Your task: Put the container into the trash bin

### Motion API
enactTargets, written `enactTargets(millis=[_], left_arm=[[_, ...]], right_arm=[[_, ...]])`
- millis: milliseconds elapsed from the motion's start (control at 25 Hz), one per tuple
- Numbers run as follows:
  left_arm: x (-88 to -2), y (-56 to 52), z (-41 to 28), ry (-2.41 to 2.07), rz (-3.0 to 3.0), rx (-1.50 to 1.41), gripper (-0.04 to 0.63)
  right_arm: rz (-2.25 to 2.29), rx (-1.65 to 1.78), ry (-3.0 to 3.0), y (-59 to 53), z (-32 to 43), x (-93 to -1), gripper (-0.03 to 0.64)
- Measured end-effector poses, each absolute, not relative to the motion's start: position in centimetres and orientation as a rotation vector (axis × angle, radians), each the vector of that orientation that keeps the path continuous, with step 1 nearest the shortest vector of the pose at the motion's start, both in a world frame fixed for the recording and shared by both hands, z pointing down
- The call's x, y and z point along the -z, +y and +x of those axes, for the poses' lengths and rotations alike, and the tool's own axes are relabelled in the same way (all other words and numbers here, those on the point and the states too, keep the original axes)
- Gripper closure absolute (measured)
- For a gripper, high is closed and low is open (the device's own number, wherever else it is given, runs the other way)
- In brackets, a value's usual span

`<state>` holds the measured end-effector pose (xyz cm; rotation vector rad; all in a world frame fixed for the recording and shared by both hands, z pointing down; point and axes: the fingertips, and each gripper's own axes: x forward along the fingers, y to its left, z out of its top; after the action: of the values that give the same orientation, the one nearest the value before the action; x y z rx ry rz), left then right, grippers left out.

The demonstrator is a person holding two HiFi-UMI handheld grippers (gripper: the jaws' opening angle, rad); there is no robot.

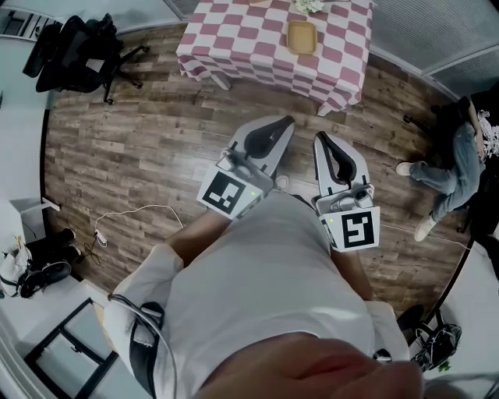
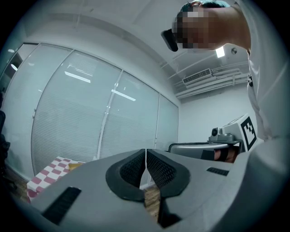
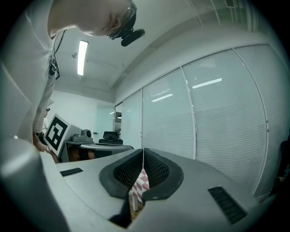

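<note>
Wood-plank floor (image 1: pixel 140 140) below, checkered table (image 1: pixel 234 39) at the far side. Tan container (image 1: pixel 302 36) lying on that table, well apart from both grippers. Left gripper (image 2: pixel 146 156) clenched tight, nothing between its jaws. Right gripper (image 3: pixel 143 156) clenched too, equally empty, held beside the left, aimed tableward.

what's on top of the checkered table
On the cloth, a tan container sits near the middle, and something pale lies at the far edge, cut off by the frame. The cloth hides the tabletop itself and whatever is underneath.
</note>
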<state>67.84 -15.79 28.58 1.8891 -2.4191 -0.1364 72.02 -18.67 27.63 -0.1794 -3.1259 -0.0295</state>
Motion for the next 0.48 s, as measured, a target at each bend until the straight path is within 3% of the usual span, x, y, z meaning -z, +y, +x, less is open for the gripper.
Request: enactTargets(millis=[480], left_arm=[[-29.3, -19.1, 58.1, -2.395, 1.894, 0.171, 0.558]], right_arm=[[-0.155, 0.062, -3.098, -22.0, 62.0, -28.2, 0.586]])
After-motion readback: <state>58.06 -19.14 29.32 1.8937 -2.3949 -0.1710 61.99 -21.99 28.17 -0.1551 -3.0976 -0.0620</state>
